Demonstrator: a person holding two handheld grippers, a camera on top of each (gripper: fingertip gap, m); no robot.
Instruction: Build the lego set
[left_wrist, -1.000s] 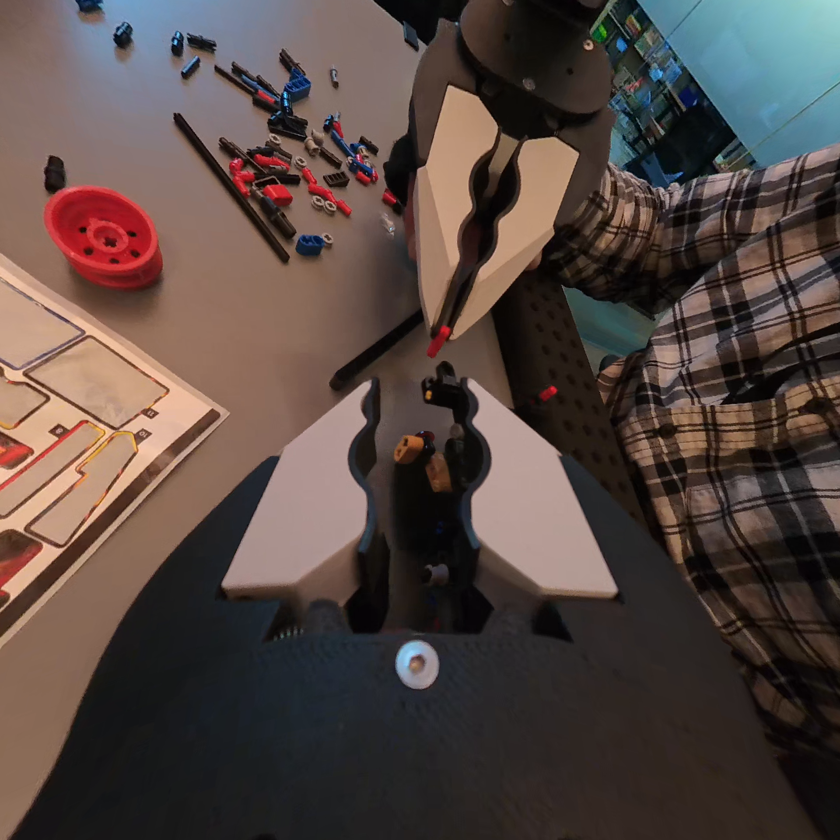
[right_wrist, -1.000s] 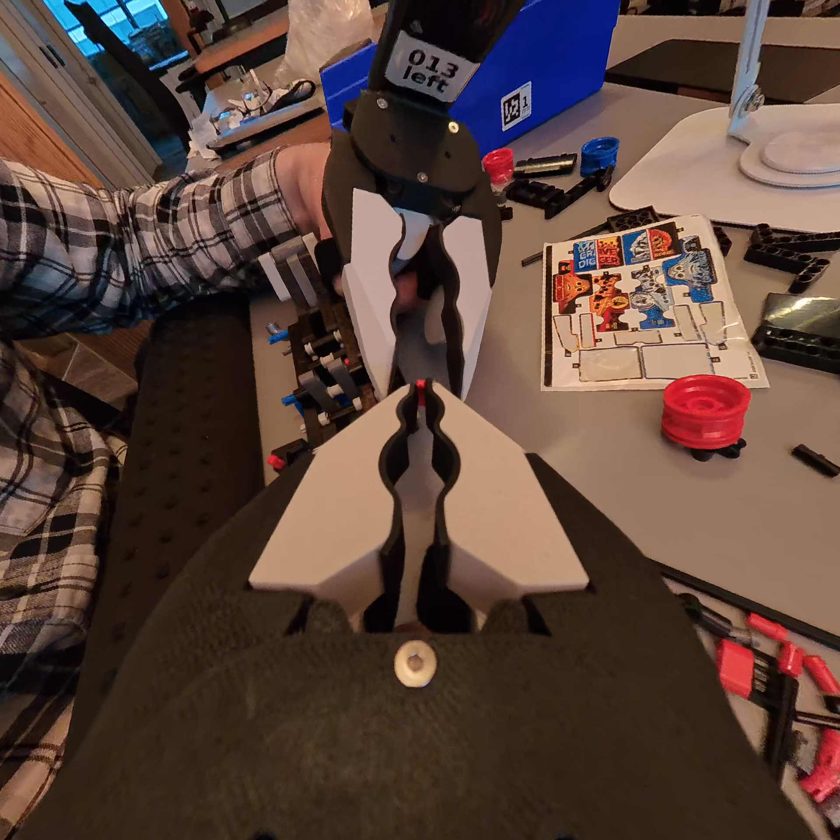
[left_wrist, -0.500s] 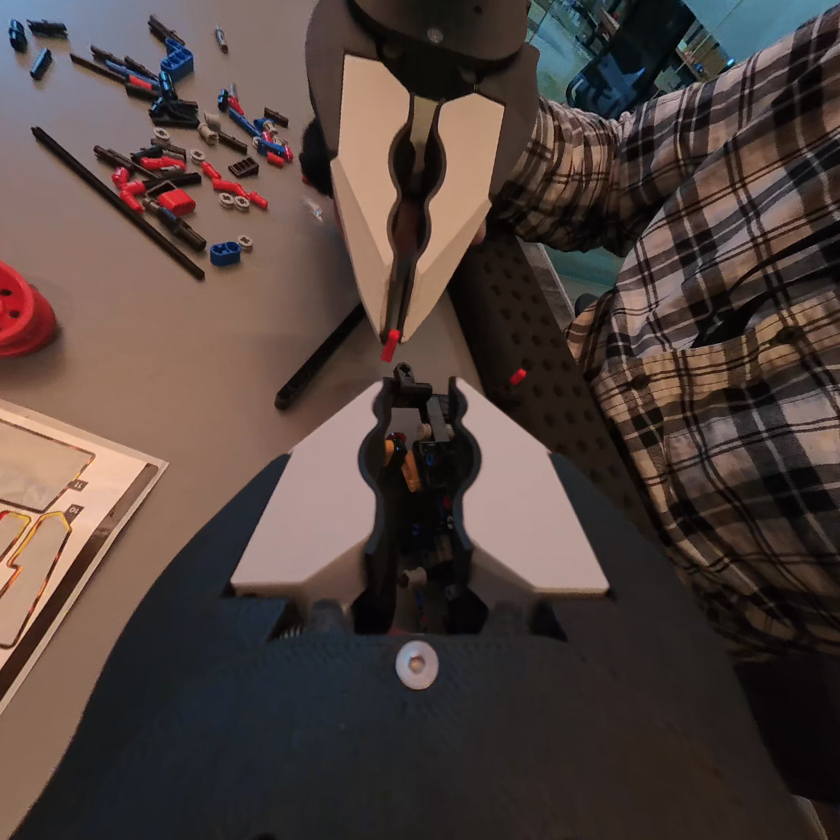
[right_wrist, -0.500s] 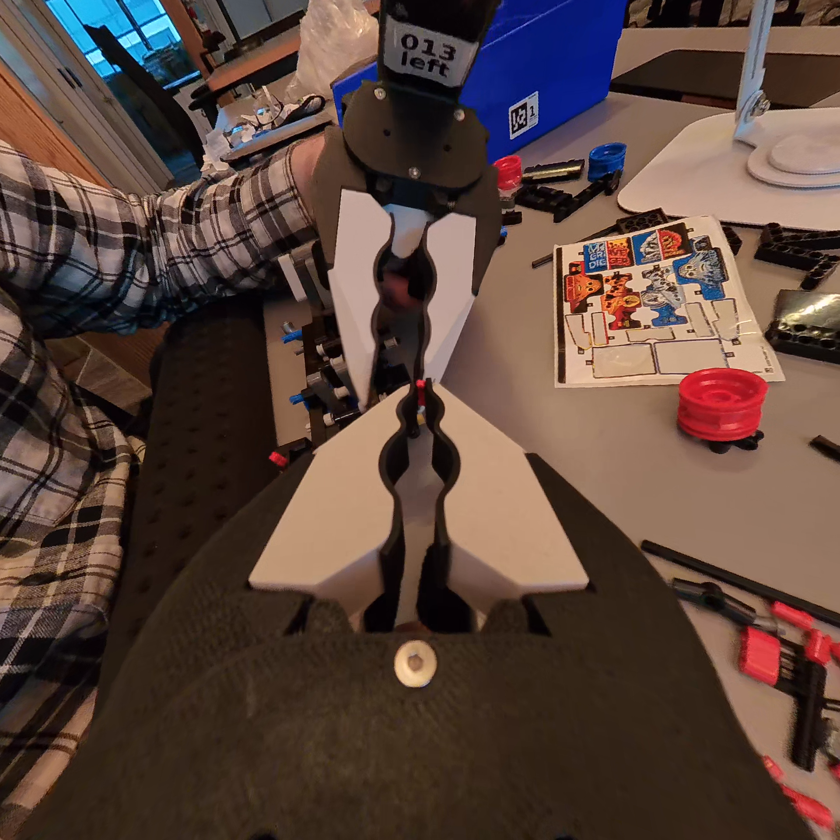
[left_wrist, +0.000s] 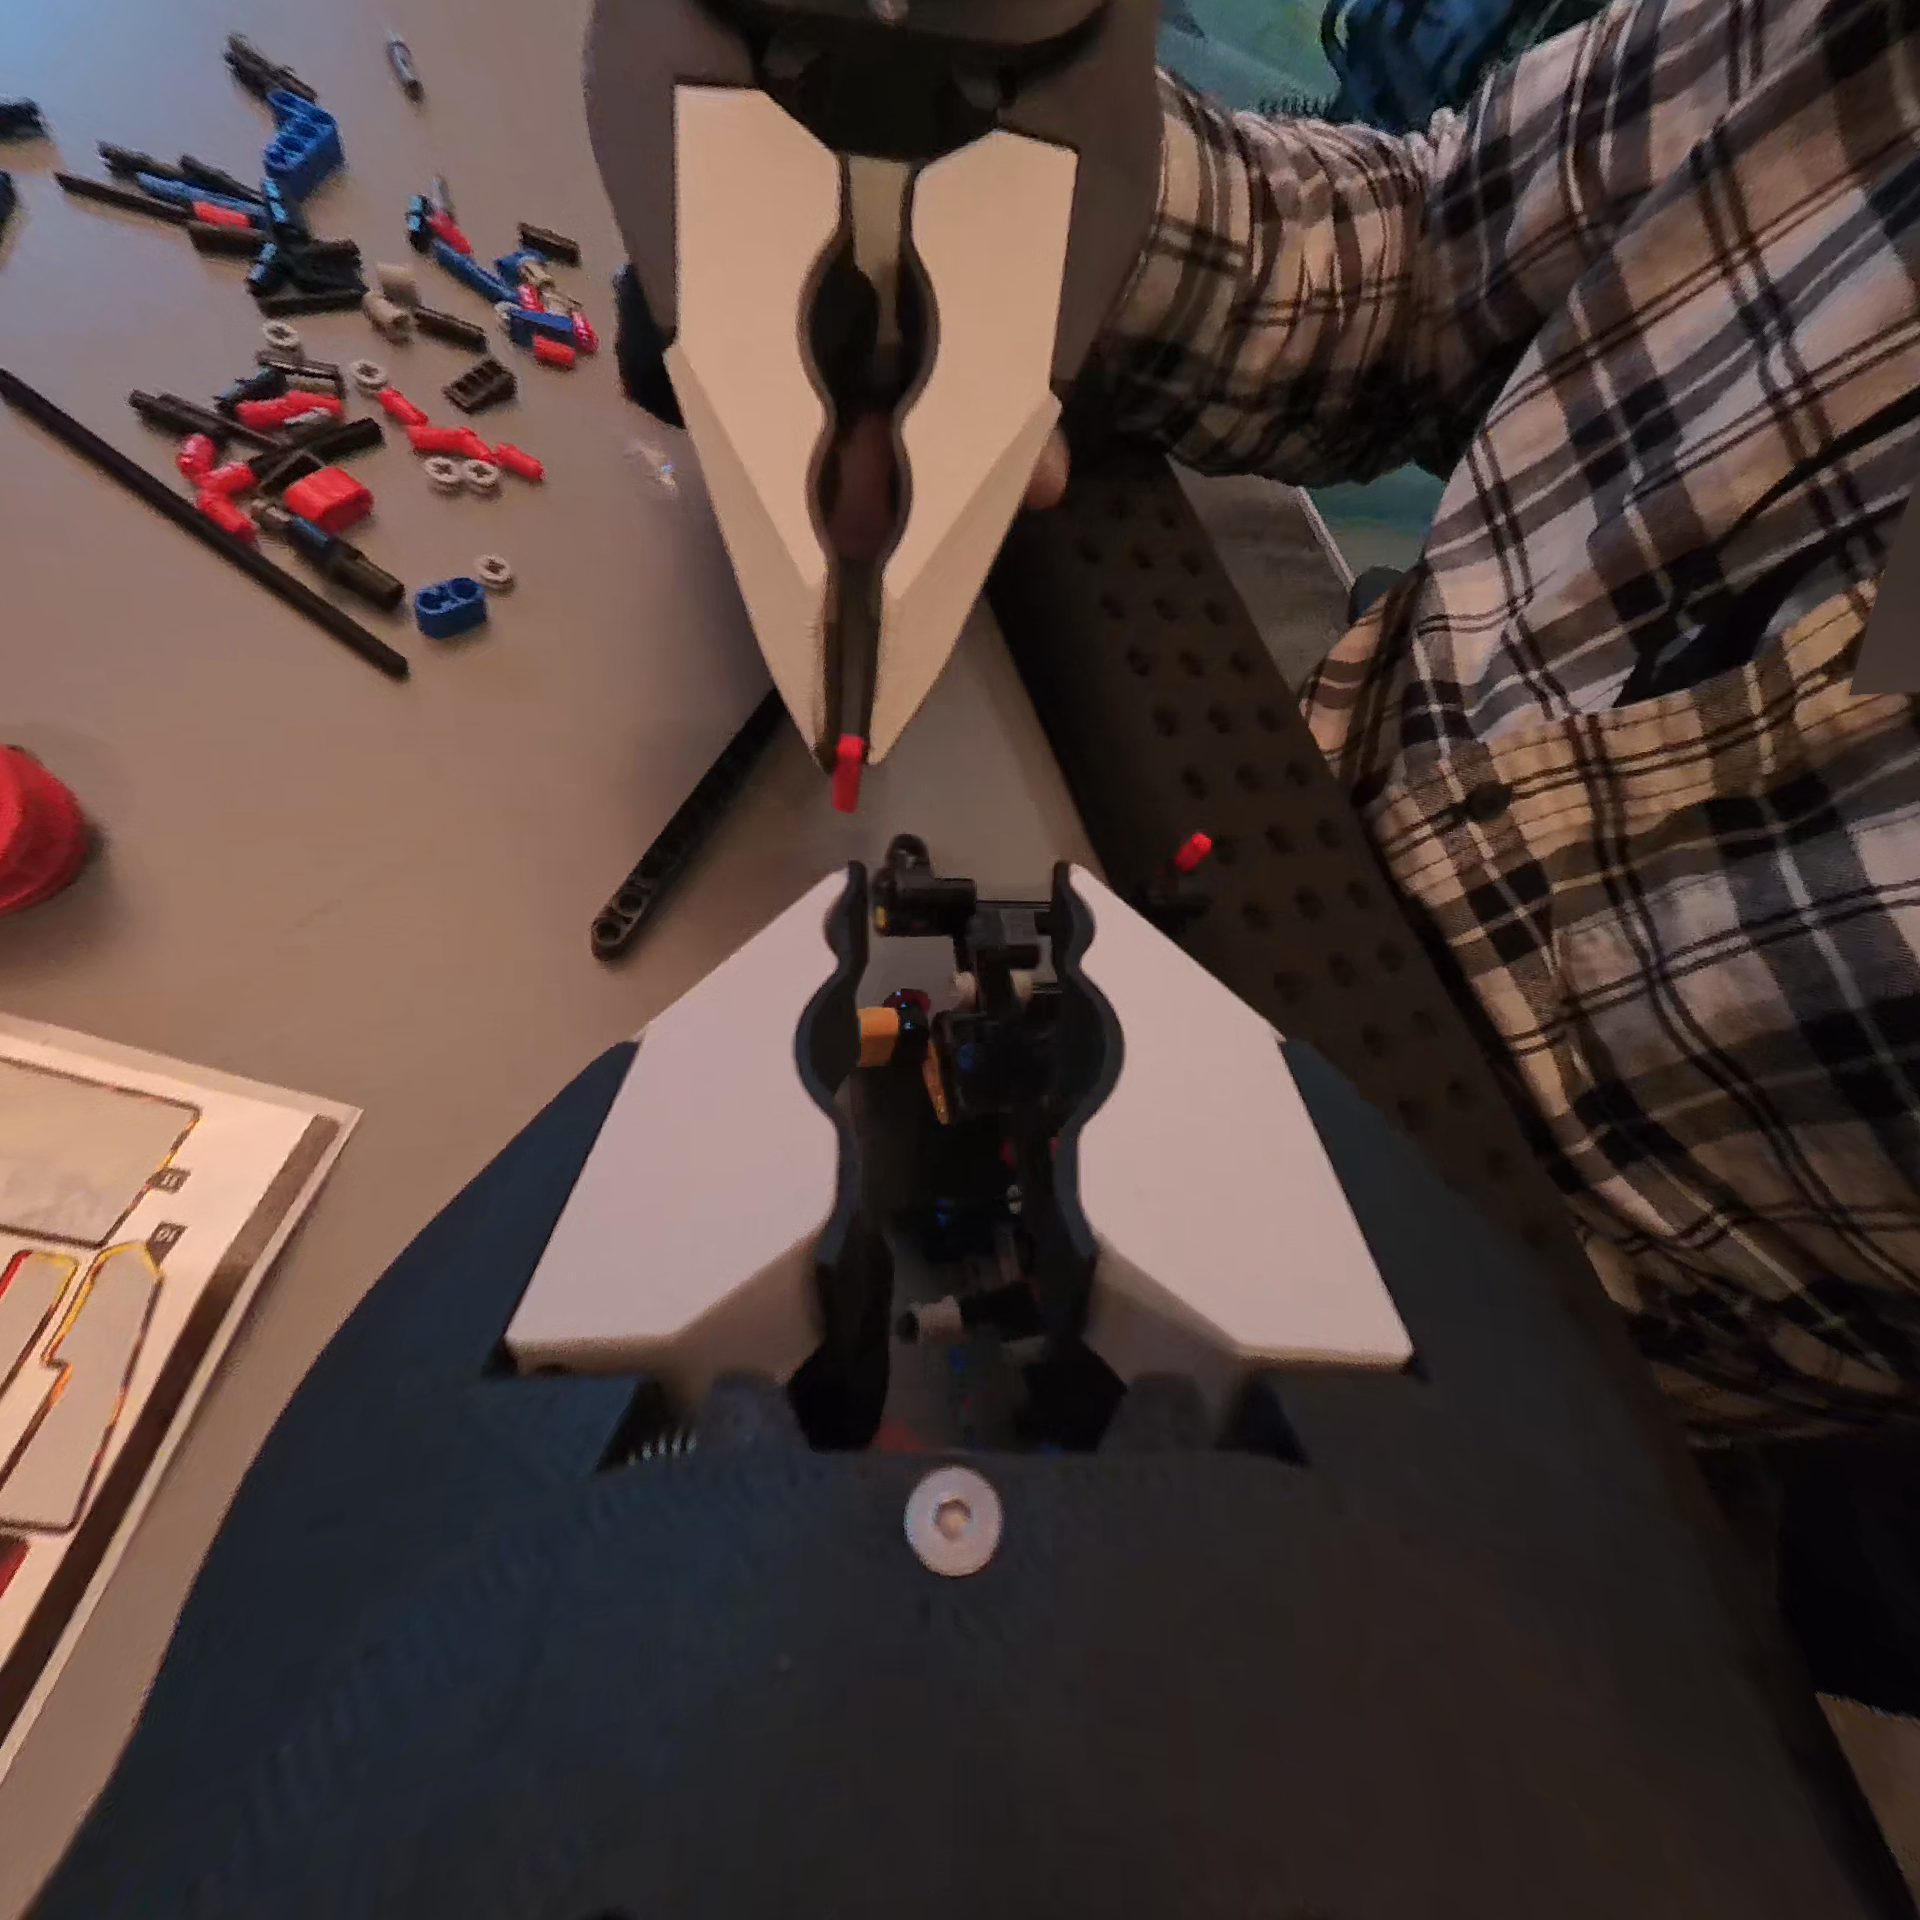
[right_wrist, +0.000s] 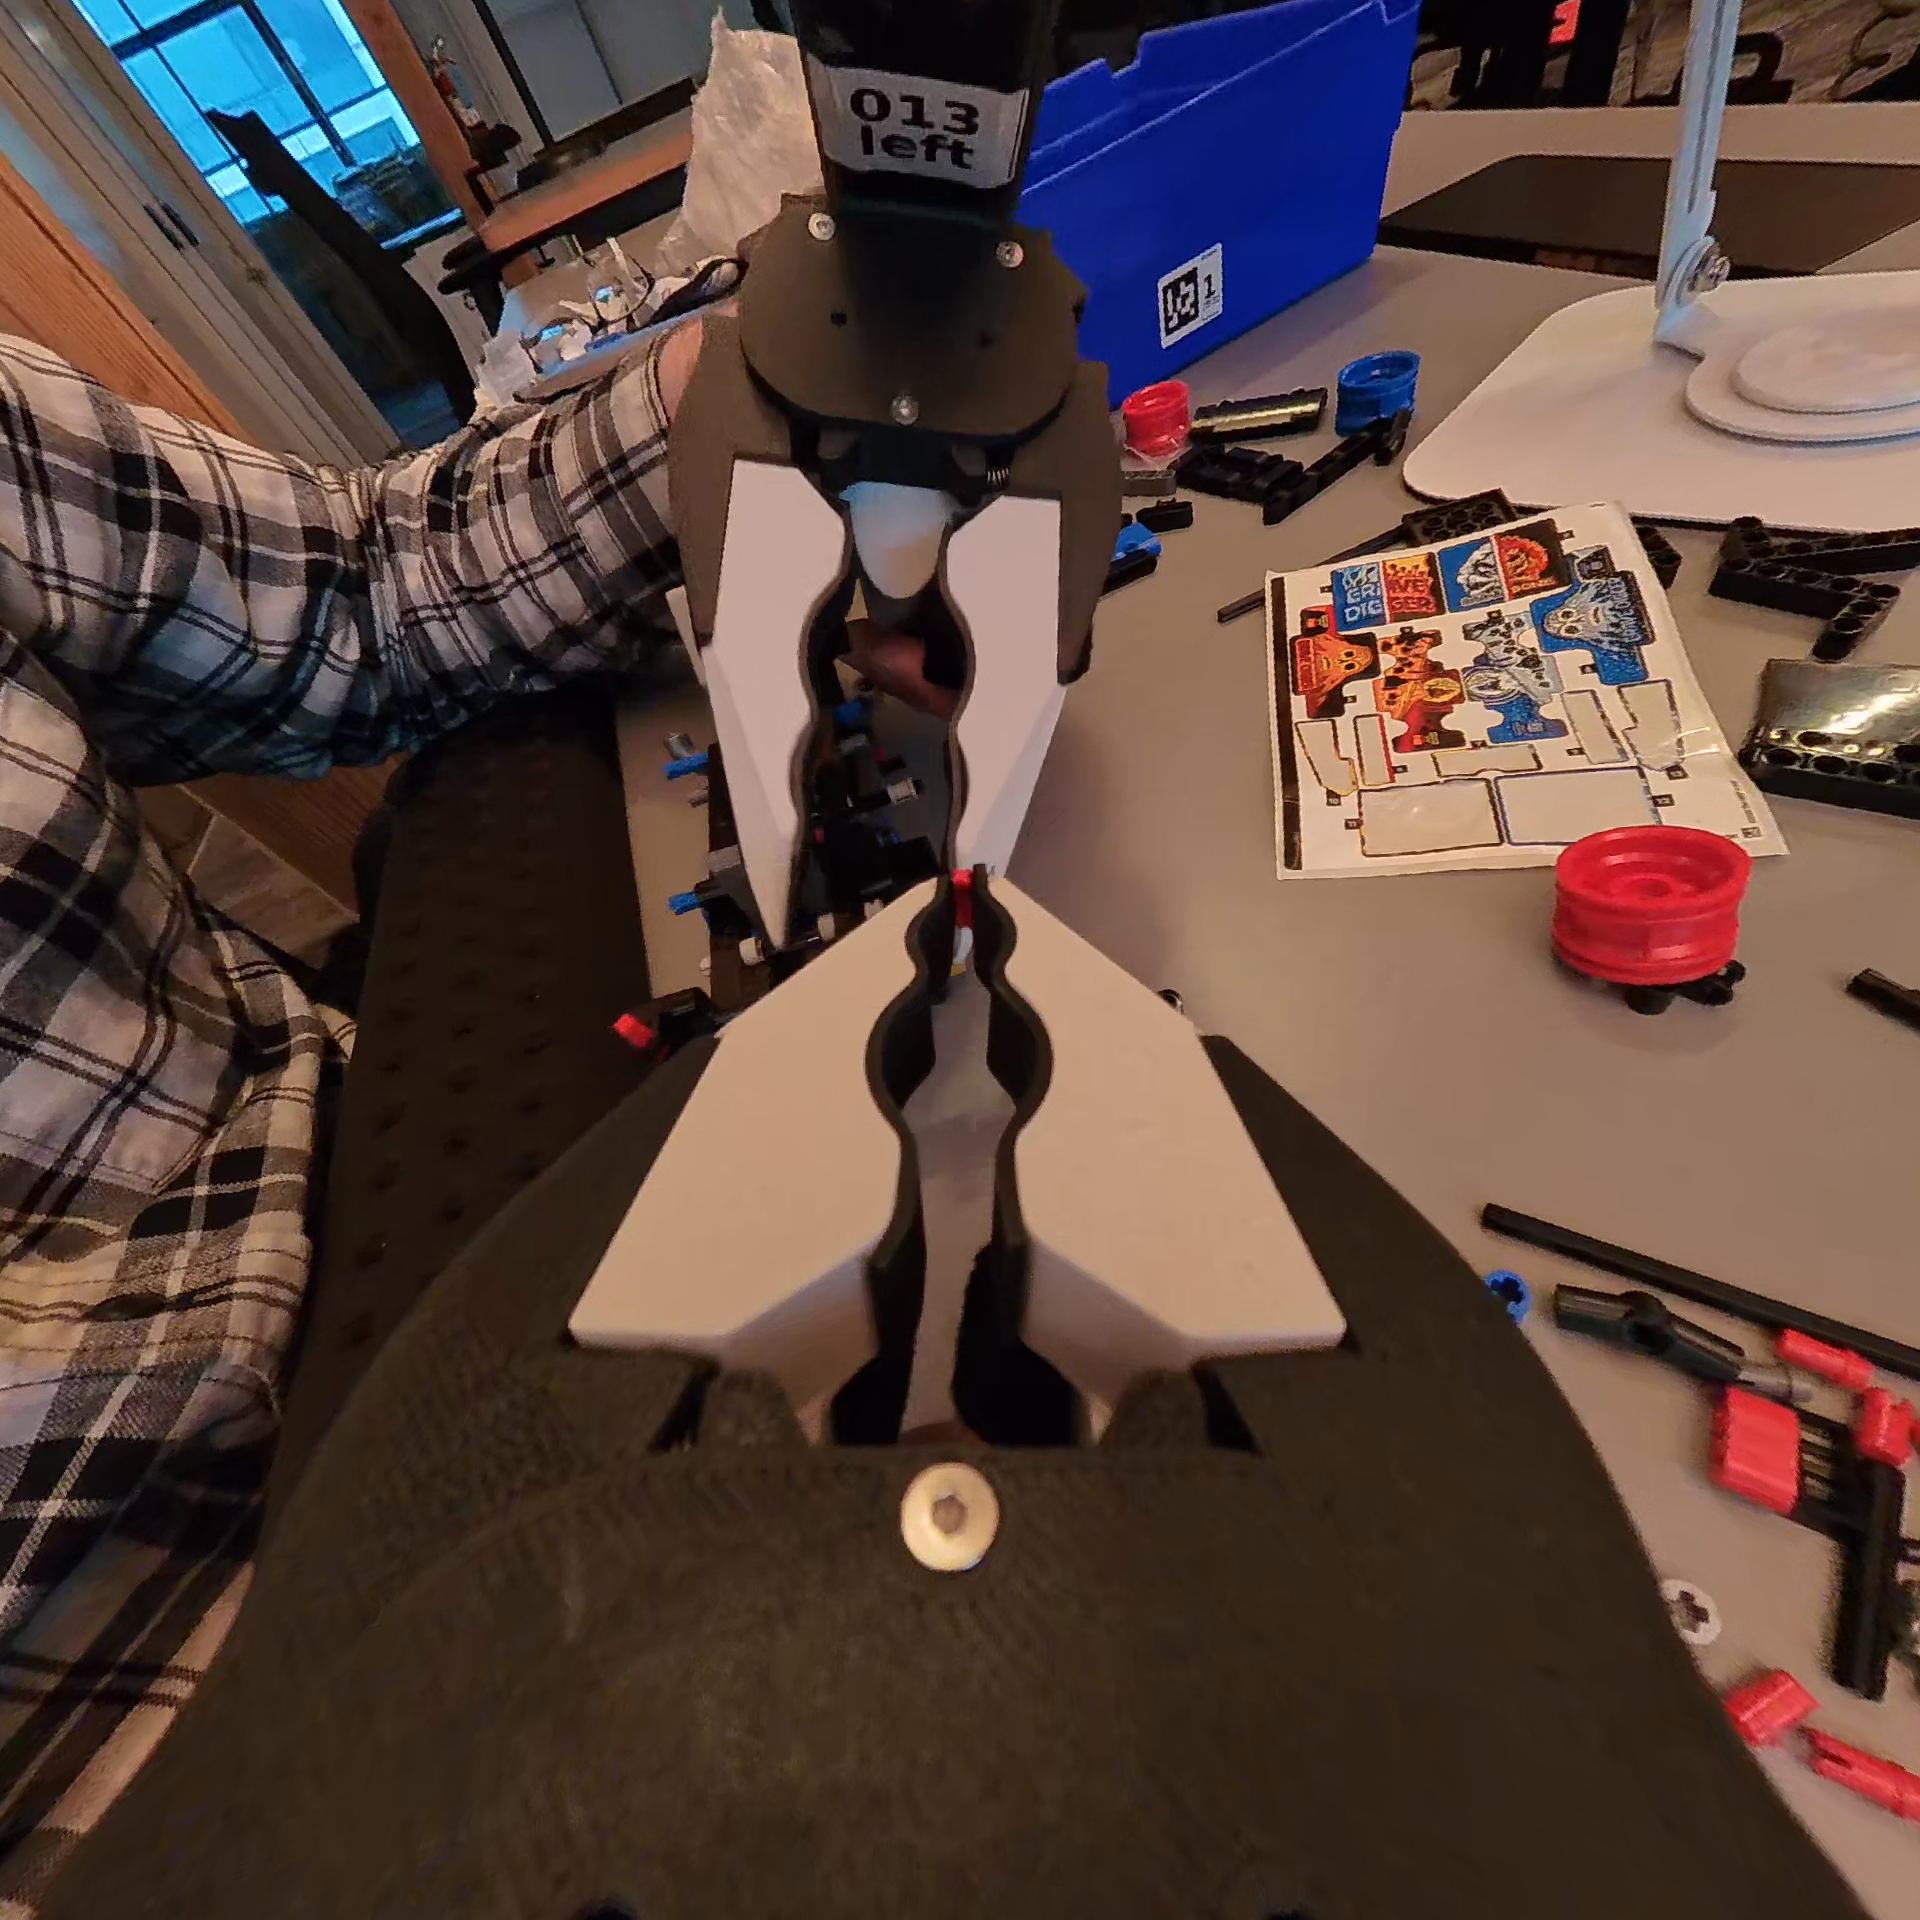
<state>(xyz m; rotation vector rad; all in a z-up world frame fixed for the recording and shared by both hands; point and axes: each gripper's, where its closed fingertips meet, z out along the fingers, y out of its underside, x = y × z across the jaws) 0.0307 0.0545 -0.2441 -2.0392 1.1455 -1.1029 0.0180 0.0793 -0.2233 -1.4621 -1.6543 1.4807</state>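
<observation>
Right tool (left_wrist: 847, 764) pinches red pin (left_wrist: 846, 774) at tips, just above black assembly (left_wrist: 971, 997) clamped in left tool (left_wrist: 956, 883), over bench edge. Risk: shallow grip, misaligned push; pin slips, drops.

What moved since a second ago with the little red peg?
The right hand-held gripper carried the red peg nearer the black lego assembly; a gap remains. The left hand-held gripper still clamps that assembly, and the right still pinches the peg.
</observation>
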